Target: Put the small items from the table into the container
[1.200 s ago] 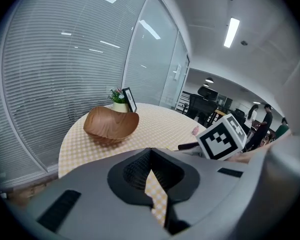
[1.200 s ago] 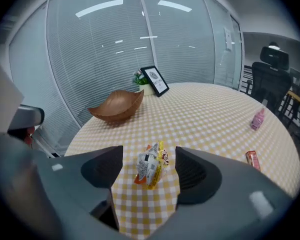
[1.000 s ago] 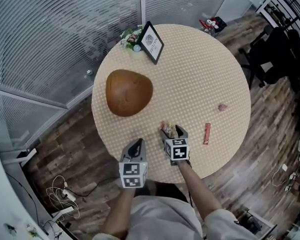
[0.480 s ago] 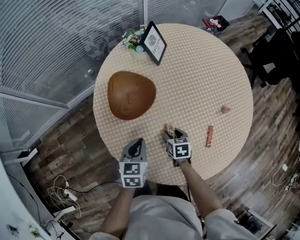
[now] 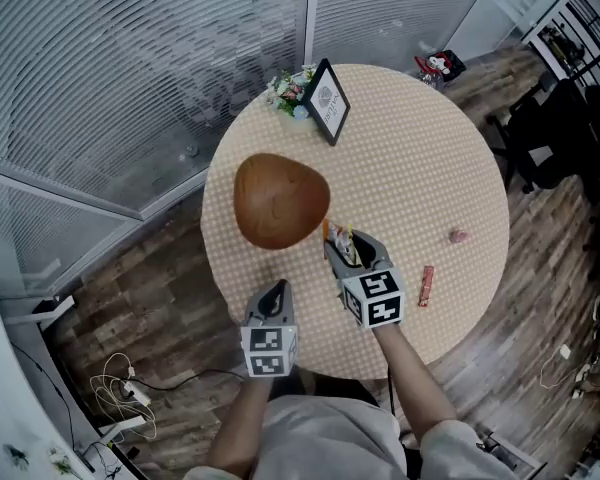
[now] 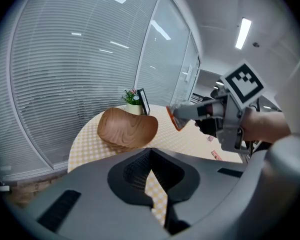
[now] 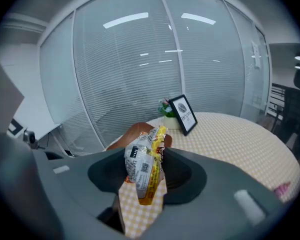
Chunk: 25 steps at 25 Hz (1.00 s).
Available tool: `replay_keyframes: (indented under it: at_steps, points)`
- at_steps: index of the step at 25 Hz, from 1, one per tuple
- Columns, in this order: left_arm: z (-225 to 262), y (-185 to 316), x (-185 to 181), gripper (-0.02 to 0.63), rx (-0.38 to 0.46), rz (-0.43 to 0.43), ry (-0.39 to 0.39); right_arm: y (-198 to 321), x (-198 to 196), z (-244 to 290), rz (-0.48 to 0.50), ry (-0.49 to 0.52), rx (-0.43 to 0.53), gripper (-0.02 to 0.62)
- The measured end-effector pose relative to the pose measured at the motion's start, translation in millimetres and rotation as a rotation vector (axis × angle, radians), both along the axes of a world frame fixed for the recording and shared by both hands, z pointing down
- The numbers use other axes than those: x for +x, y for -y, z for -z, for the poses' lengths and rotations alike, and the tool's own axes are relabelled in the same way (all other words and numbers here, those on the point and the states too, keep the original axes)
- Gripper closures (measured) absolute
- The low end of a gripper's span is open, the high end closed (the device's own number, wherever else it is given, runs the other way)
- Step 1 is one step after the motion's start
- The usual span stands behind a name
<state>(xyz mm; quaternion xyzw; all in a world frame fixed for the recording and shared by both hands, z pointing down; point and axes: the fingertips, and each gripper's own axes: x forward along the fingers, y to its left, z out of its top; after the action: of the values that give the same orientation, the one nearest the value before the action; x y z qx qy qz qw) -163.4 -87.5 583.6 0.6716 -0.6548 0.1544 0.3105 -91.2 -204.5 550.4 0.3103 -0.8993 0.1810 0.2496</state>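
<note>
Right gripper (image 5: 342,244): jaws part-open, closing, clamped on snack packet (image 7: 143,168), near wooden bowl (image 5: 280,200). Left gripper (image 5: 276,290): jaws together, empty.

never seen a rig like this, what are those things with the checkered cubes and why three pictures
No robot here: a person holds a two-jaw gripper in each hand; the marker cubes are part of them. The head view looks down from the person's head; the other two come from a camera on each gripper. On the round table: a wooden bowl, a framed picture, a plant, a red stick packet and a pink item. The right gripper has a yellow snack packet between its jaws, which are closing on it. The left gripper is shut and empty.
</note>
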Motion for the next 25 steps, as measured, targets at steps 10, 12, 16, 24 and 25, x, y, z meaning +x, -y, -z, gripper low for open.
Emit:
replay_keyframes:
  at_steps: [10, 12, 16, 24, 25]
  points:
    - [4.1, -22.9, -52.1, 0.601, -0.018, 0.105, 0.029, 33.1, -114.7, -42.8, 0.145, -0.101, -0.027, 0.414]
    - [3.3, -25.9, -57.8, 0.6, -0.021, 0.113, 0.024, 34.5, -121.1, -62.2, 0.152, -0.137, -0.056, 0.414]
    - [0.3, -26.9, -63.0, 0.601, -0.03, 0.108, 0.016, 36.9, -126.9, -86.7, 0.158, -0.179, -0.106, 0.413]
    - [2.0, -10.0, -56.6, 0.601, 0.005, 0.079, 0.008, 34.0, -116.0, -72.4, 0.138, -0.114, -0.107, 0.348]
    - [2.9, -7.1, -53.0, 0.6, 0.015, 0.074, 0.004, 29.5, -109.2, -65.3, 0.144, -0.106, -0.088, 0.362]
